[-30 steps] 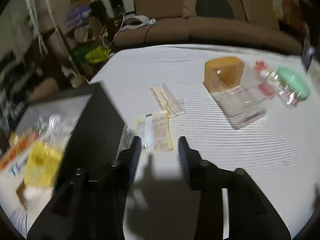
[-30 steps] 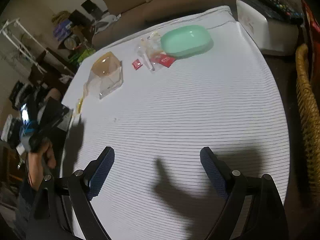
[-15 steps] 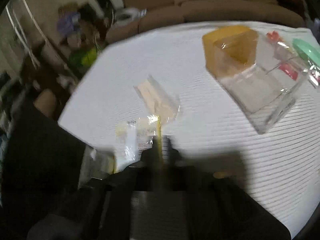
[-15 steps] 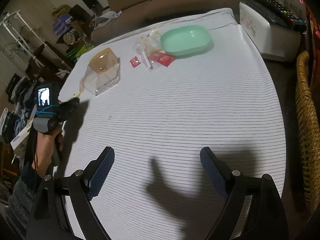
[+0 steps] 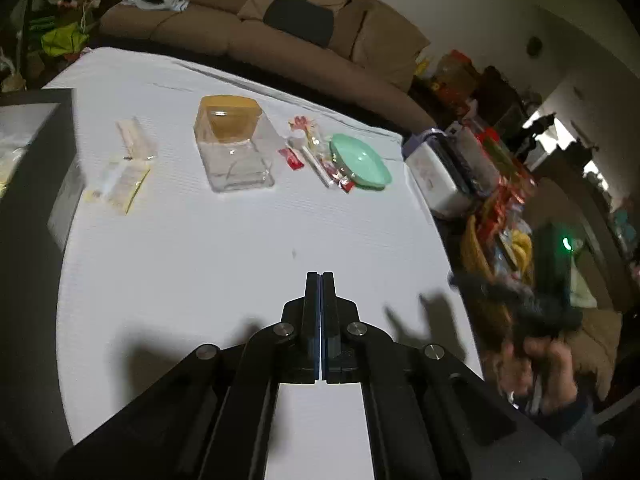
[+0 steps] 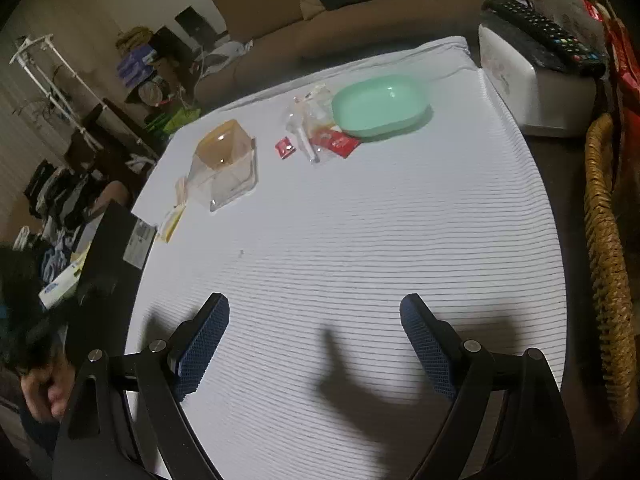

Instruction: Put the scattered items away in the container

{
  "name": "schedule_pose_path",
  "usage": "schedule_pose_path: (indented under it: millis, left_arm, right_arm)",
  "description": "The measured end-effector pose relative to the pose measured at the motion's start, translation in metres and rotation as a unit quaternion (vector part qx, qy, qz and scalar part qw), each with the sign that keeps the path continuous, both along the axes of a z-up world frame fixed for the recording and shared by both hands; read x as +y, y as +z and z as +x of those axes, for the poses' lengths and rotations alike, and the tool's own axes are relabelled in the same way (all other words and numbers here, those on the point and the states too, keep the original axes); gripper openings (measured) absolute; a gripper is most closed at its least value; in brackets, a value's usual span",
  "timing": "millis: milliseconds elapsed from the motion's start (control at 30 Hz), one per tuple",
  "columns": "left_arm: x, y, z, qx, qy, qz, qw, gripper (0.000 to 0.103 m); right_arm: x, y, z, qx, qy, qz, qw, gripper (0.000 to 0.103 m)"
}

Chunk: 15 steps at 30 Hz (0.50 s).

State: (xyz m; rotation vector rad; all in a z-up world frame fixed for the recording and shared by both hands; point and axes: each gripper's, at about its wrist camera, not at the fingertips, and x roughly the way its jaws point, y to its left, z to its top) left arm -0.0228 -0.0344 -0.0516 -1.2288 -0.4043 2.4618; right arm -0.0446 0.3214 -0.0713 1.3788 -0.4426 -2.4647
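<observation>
Left wrist view has the left hand-held gripper (image 5: 321, 280) pressed fully together with nothing between its blue pads, hanging over a bare stretch of the white striped bench (image 5: 224, 264). Every scattered item lies ahead of it, toward the bench's far edge. The yellow flat packet (image 5: 120, 182) lies at the far left, close to the left edge and just beside the black box (image 5: 36, 168) there; its long axis runs obliquely, from the near-left up toward the far-right. The clear toothpick sleeve (image 5: 134, 138) lies just beyond it, tilted the other way. The clear container with the amber end (image 5: 232, 148) lies on its side at the middle of the far edge, its length running roughly away from the camera. Right of it, red sachets (image 5: 294, 158) and a straw (image 5: 316, 162) lie against the mint green dish (image 5: 360, 162), near the far right corner.

Right wrist view shows the right hand-held gripper (image 6: 316, 344) spread wide and empty above the near edge (well apart from everything). By my reading, the left one is the nearer to the yellow packet and toothpicks, while the dish-side sachets fall more naturally to the right.
</observation>
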Motion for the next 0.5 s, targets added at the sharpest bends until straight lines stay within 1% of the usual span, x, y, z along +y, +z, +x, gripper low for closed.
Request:
schedule_pose_path:
  millis: [33,67,100,133,167,200,233,267,300,333,367,433,500]
  left_arm:
    - [-0.003,-0.004,0.003,0.012,0.025,-0.053,0.9982,0.000]
    - [-0.006,-0.012,0.002,0.011,0.052,-0.112,0.9923,0.000]
    - [-0.009,-0.019,-0.001,-0.003,0.066,-0.142,0.9876,0.001]
    - [-0.015,-0.026,-0.007,-0.026,0.077,-0.134,0.9877,0.001]
    - [-0.022,-0.029,-0.011,-0.035,0.086,-0.114,0.9891,0.006]
    - [-0.026,-0.027,-0.012,-0.031,0.102,-0.099,0.9894,0.017]
    - [-0.030,-0.024,-0.014,-0.025,0.122,-0.103,0.9868,0.027]
    - [-0.032,-0.019,-0.015,-0.016,0.145,-0.120,0.9820,0.051]
    - [-0.033,-0.014,-0.016,-0.002,0.160,-0.132,0.9782,0.066]
    - [-0.036,-0.010,-0.012,0.013,0.169,-0.137,0.9761,0.069]
    - [-0.040,-0.006,-0.010,0.025,0.171,-0.130,0.9763,0.067]
    - [-0.049,0.001,-0.009,0.040,0.167,-0.093,0.9806,0.070]
    - [-0.058,0.013,0.000,0.066,0.168,-0.049,0.9824,0.081]
  right_arm:
    - [0.000,-0.002,0.000,-0.003,-0.002,0.000,1.000,0.090]
    - [-0.001,-0.004,0.000,-0.006,-0.004,0.001,1.000,0.090]
    - [-0.002,-0.007,0.000,-0.010,-0.004,0.001,1.000,0.090]
    - [-0.005,-0.009,-0.001,-0.013,0.000,0.001,1.000,0.090]
    - [-0.009,-0.011,-0.001,-0.013,0.006,0.001,1.000,0.090]
    - [-0.014,-0.013,0.000,-0.011,0.014,0.001,1.000,0.090]
    - [-0.020,-0.015,0.000,-0.007,0.026,-0.008,1.000,0.090]
    - [-0.027,-0.017,0.000,-0.005,0.038,-0.023,0.999,0.090]
    - [-0.034,-0.019,0.000,-0.001,0.049,-0.036,0.998,0.090]
    - [-0.047,-0.020,0.000,0.011,0.067,-0.042,0.997,0.090]
    - [-0.062,-0.019,-0.002,0.026,0.091,-0.038,0.995,0.090]
    - [-0.104,-0.016,-0.010,0.054,0.153,-0.010,0.987,0.090]
    - [-0.148,-0.015,-0.027,0.067,0.203,0.012,0.977,0.090]
